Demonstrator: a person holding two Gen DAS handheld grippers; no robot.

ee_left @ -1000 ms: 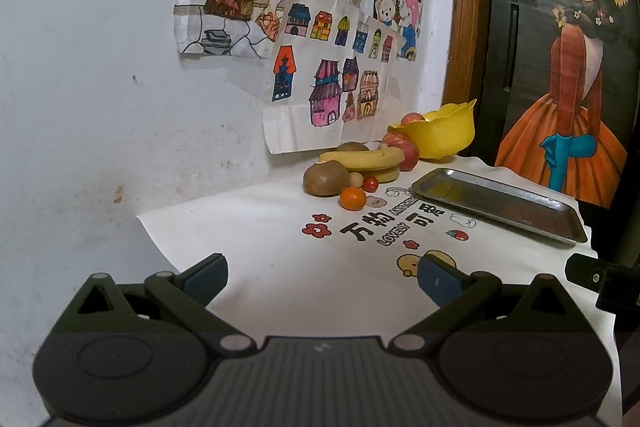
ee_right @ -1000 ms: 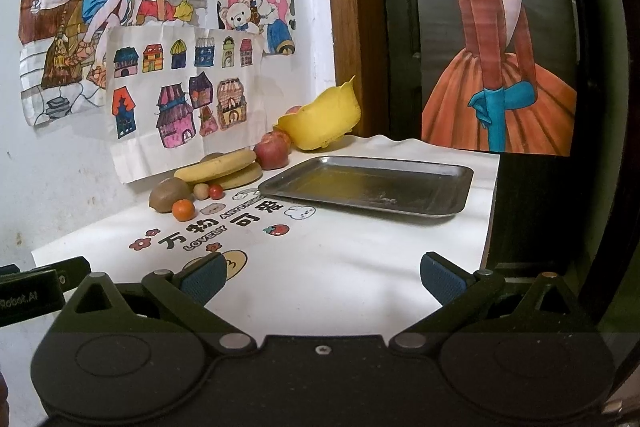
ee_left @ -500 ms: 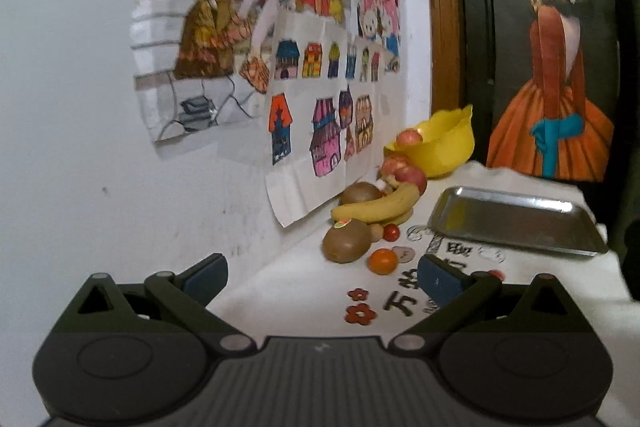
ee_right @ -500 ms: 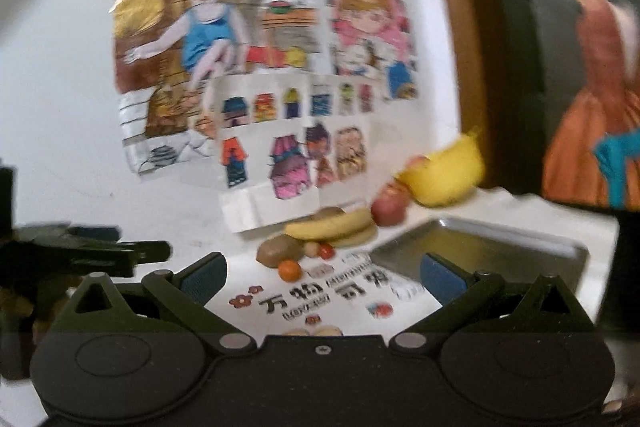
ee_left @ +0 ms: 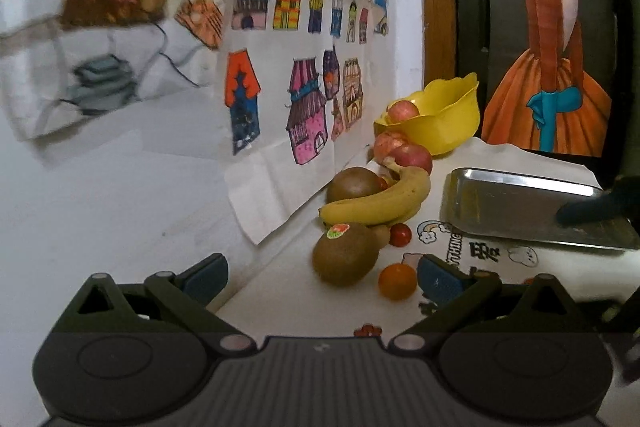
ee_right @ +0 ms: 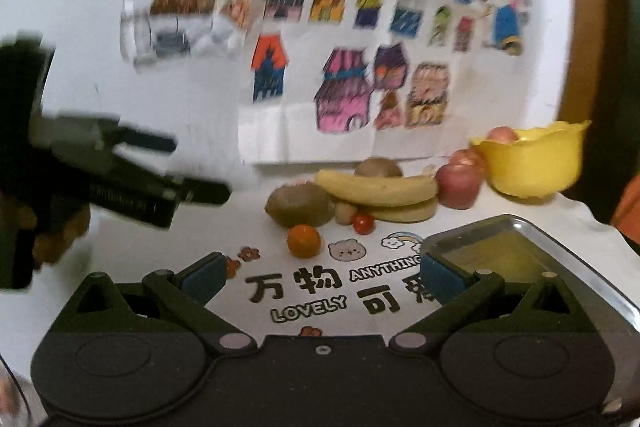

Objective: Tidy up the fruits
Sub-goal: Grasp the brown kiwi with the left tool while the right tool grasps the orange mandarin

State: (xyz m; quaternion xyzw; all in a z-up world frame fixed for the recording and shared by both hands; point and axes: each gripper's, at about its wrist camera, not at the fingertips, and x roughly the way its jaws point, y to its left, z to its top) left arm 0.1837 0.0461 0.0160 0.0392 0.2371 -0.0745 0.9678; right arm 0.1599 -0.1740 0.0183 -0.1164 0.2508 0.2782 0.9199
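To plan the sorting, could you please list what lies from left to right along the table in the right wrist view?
Left hand-held gripper → kiwi → banana → red apple → yellow bowl.

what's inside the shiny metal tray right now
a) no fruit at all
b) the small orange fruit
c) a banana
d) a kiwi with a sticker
a: the shiny rectangular metal tray holds no fruit; the yellow banana, the small round orange fruit and the brown kiwi with a sticker all lie on the white printed tablecloth beside it.
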